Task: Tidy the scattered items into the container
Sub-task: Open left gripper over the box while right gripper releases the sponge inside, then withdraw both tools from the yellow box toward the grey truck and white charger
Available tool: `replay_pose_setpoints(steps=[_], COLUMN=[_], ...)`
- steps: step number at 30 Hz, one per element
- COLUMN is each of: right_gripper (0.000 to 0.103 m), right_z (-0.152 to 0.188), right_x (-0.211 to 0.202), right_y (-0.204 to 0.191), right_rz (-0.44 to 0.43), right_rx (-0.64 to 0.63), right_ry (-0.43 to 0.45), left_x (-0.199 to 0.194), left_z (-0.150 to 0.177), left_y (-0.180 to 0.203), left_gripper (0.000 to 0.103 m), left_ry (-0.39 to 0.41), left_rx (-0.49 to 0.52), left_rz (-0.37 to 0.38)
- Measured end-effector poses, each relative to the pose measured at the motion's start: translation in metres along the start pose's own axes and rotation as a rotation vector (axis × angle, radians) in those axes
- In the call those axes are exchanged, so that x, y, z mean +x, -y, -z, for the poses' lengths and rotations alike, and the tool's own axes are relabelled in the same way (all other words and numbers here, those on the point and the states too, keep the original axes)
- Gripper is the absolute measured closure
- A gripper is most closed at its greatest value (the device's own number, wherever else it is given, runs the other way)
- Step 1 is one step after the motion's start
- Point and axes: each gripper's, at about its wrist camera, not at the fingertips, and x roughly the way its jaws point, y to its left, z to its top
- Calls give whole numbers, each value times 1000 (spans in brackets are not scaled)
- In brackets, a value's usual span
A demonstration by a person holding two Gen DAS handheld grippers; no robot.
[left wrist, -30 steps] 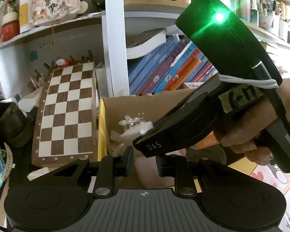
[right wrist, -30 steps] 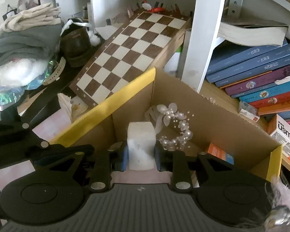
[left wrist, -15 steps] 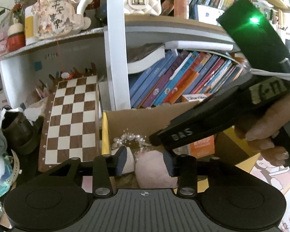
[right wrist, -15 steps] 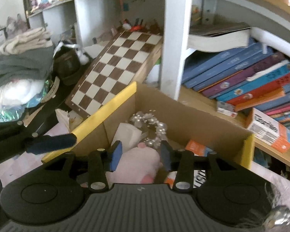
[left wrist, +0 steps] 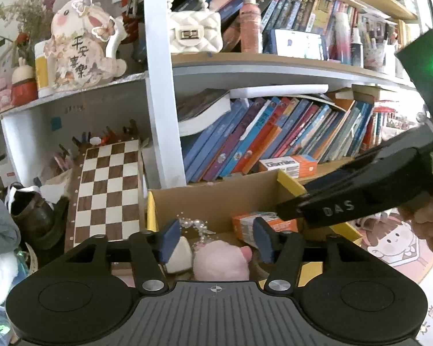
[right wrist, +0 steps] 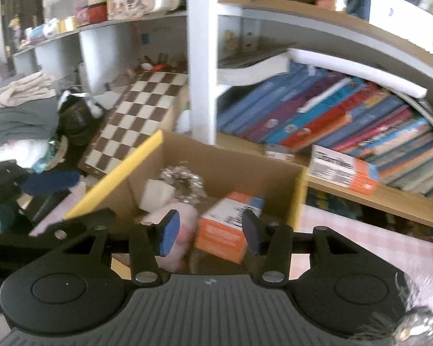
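Observation:
A cardboard box with yellow flaps [left wrist: 213, 201] [right wrist: 233, 170] stands before the bookshelf. Inside lie a pink plush [left wrist: 220, 262] [right wrist: 179, 230], a white block [left wrist: 179, 255] [right wrist: 156, 193], a pearl ornament [left wrist: 194, 226] [right wrist: 184, 183] and an orange carton [left wrist: 262, 225] [right wrist: 225, 227]. My left gripper [left wrist: 216, 240] is open and empty above the box's near side. My right gripper [right wrist: 206, 236] is open and empty above the box; its body shows in the left wrist view [left wrist: 360, 196], held by a hand.
A chessboard [left wrist: 108, 190] [right wrist: 138, 121] leans left of the box. Books [left wrist: 274, 135] and an orange-white carton [right wrist: 343, 170] fill the shelf behind. A dark shoe [left wrist: 34, 216] and folded clothes [right wrist: 17, 109] lie at left. A pink patterned mat [left wrist: 395, 242] lies at right.
My right gripper opened and let the white block drop into the box, then rose and drew back. My left gripper opened wider and also pulled up and back from the box.

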Motion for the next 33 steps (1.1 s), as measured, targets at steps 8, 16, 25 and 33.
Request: replay_pose_setpoints(steps=[8,16,25,33], right_gripper=[51,40,11,8], right_z=[21,41,64,92], right_x=[-29,-52,-75,-86], right_y=[10,12,8,11], right_rz=[79,129,201,254], right_rx=[33,34,67,107], right_ry=[31,50,65,45], left_x=[-10,-20,-30,-39], left_z=[-1,1,9,22], left_y=[14,27,35,48], left_gripper=[31,22,7,5], left_ry=[9,10,-16,-57], left_rx=[5,6,-21,-22], left_rz=[35,64,33,57])
